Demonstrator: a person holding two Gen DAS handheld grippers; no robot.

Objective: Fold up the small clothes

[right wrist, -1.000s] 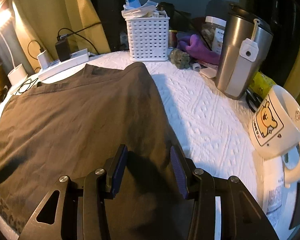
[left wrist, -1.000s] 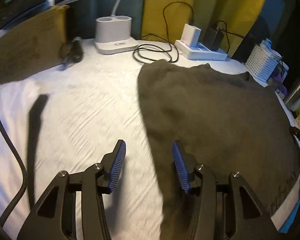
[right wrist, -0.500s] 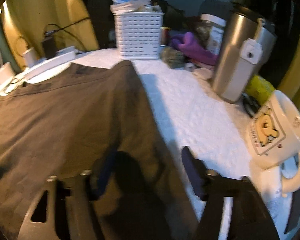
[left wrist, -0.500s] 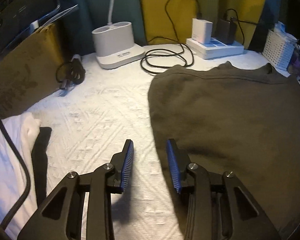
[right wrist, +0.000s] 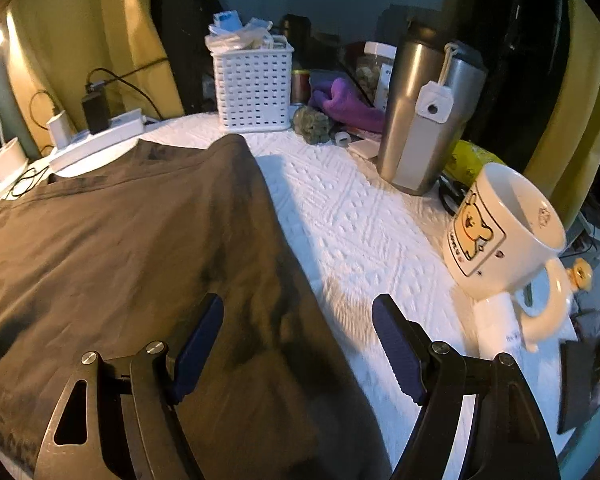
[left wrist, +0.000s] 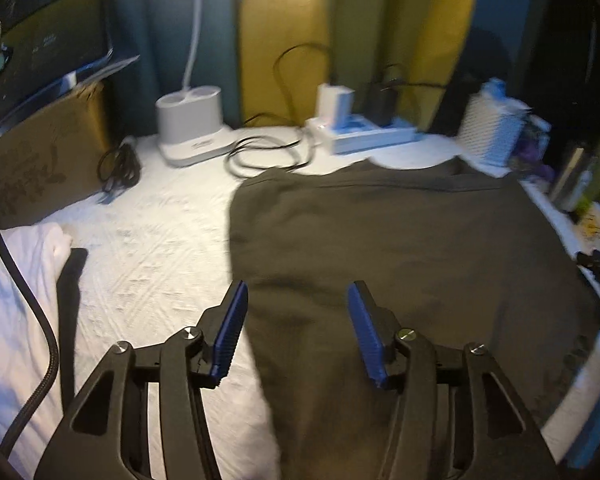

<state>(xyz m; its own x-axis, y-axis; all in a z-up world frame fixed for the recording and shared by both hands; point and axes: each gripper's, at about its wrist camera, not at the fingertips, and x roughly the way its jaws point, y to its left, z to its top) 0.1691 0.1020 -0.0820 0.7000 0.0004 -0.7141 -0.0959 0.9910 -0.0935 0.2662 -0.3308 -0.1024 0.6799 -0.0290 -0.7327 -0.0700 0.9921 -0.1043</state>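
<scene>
A dark olive garment (left wrist: pixel 412 248) lies flat on the white textured cloth (left wrist: pixel 148 248), its collar toward the far side. In the left wrist view my left gripper (left wrist: pixel 296 308) hovers over the garment's left edge; its jaws are opening and nothing is held between them. In the right wrist view the same garment (right wrist: pixel 132 248) fills the left half. My right gripper (right wrist: pixel 300 328) stands wide open above the garment's right edge, and its blue pads (right wrist: pixel 396 348) grip nothing.
On the right stand a bear-printed mug (right wrist: pixel 500 232), a steel tumbler (right wrist: pixel 424 116) and a white basket (right wrist: pixel 254 84). At the back lie a power strip (left wrist: pixel 364 132), a white charging base (left wrist: pixel 192 128) and coiled cables (left wrist: pixel 264 156). A white cloth (left wrist: pixel 16 292) lies at left.
Both grippers' jaws stand wider than a second ago. The left gripper has drifted right, from beside the garment's left edge to above it, and lifted a little. The garment still lies flat.
</scene>
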